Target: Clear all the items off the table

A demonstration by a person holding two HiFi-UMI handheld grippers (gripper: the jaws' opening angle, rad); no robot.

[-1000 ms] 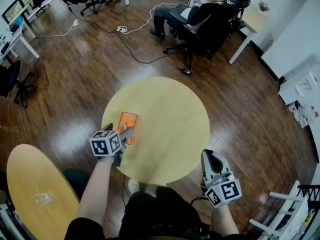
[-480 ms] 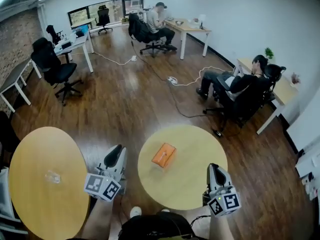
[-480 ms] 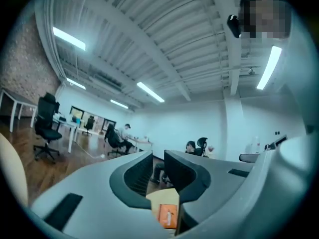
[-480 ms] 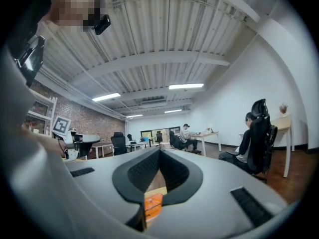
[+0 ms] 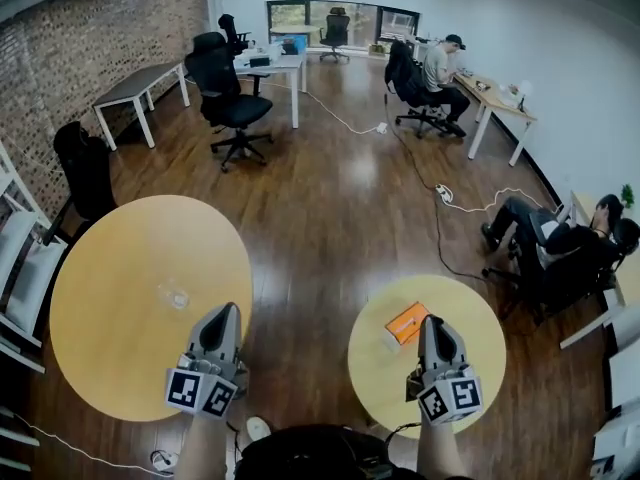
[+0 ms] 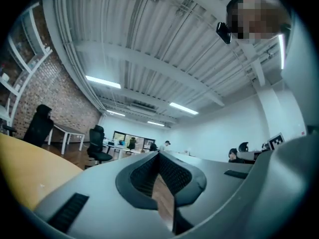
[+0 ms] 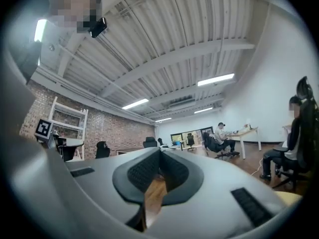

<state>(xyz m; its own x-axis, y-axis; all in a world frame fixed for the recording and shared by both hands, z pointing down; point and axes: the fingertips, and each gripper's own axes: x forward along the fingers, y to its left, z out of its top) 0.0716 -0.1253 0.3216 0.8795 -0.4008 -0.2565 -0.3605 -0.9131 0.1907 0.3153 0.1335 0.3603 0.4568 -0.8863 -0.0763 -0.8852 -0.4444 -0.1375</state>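
Observation:
An orange box lies on the small round yellow table at the lower right of the head view. My right gripper hovers over that table just right of the box, pointing out level, its jaws shut and empty. My left gripper is off to the left, by the edge of a larger round table. Its jaws have just been closing with nothing between them and are shut. A small clear object rests on the larger table.
Wooden floor runs between the two tables. Black office chairs and desks stand at the back, where a person sits. Another person sits in a chair at the right. A cable trails on the floor. White shelving is at the left.
My left gripper has left the orange box, swung left off the small table and shut. Both grippers have lifted to point level. The box stays on the table.

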